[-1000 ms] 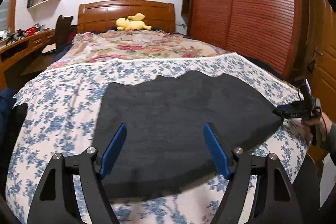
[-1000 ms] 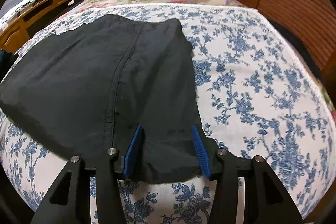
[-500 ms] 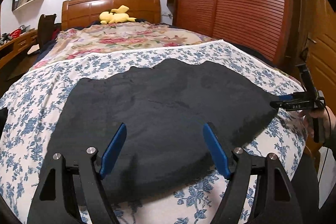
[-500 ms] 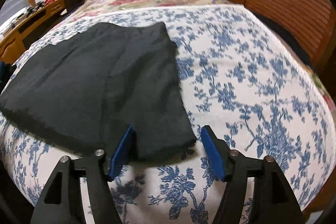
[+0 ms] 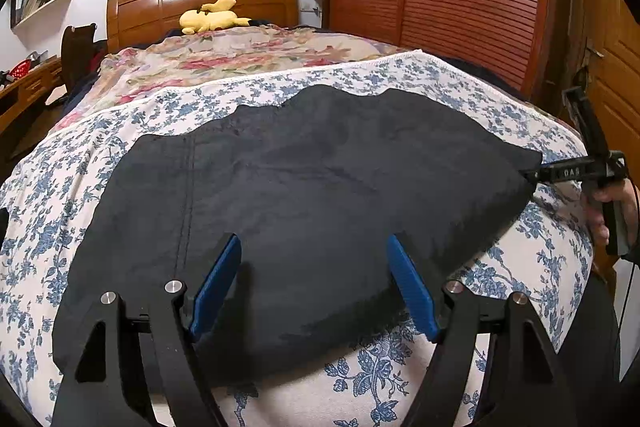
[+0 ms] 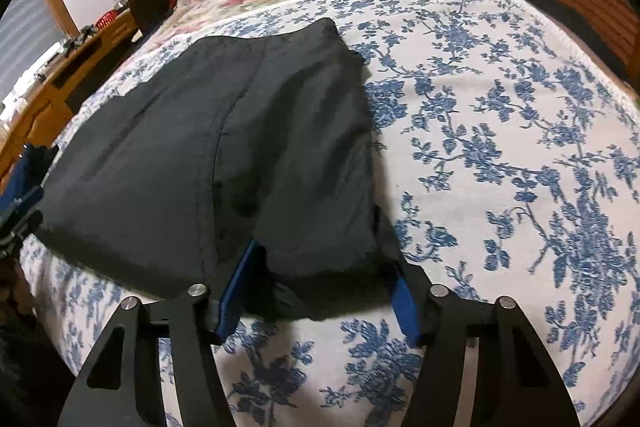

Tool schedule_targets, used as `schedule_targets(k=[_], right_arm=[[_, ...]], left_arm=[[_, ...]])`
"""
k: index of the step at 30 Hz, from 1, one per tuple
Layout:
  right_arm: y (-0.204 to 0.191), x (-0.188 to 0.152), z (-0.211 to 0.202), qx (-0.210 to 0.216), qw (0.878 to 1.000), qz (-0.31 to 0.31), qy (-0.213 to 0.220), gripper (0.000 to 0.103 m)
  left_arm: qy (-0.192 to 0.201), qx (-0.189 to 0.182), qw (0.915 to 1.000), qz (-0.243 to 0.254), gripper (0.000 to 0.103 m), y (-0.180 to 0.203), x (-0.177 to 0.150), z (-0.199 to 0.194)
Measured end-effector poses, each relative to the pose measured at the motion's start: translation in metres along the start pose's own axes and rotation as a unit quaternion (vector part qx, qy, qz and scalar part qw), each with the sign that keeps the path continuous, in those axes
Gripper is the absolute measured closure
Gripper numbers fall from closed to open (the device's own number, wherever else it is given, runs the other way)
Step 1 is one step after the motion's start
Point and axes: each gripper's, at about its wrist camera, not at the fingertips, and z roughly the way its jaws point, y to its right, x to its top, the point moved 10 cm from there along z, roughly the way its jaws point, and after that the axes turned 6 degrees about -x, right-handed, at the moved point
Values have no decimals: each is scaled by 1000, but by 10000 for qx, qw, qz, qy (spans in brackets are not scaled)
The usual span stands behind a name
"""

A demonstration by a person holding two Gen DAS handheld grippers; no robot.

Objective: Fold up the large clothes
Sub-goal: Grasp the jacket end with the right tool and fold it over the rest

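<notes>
The black garment (image 5: 304, 195) lies spread flat on the bed (image 6: 500, 147). Compared with half a second ago, the right tool (image 6: 318, 291) has pushed forward to the garment's near right corner, its jaws spread around the hem. The left tool (image 5: 314, 287) is still open above the near edge.

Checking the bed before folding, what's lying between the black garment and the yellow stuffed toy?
In the left wrist view, only bedding: the blue-flowered sheet, then a pink floral blanket, between the black garment and the yellow stuffed toy.
</notes>
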Motion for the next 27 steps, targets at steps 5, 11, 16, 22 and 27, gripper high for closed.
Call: schedule_targets(k=[5,11,16,22,27], right_arm=[[1,6,7,7,10000,52,24,43],[-3,9,11,81,9999,79,63,50],[-8,13,4,198,9997,-30,163,88],[-21,31,-15,222,9985,-180,468,95],[-27,33,-8,23,9988,-245,416,95]], left_arm=[[-86,5,10000,9,27,1,-3,5],[-252,2,9997,42,27,2,-11,14],[-286,-5,9996,43,27,2,-13,15],[-194,-25,9998,31,27,0,-10,8],[-40,-26,10000,-56,27,-9,-8,-9]])
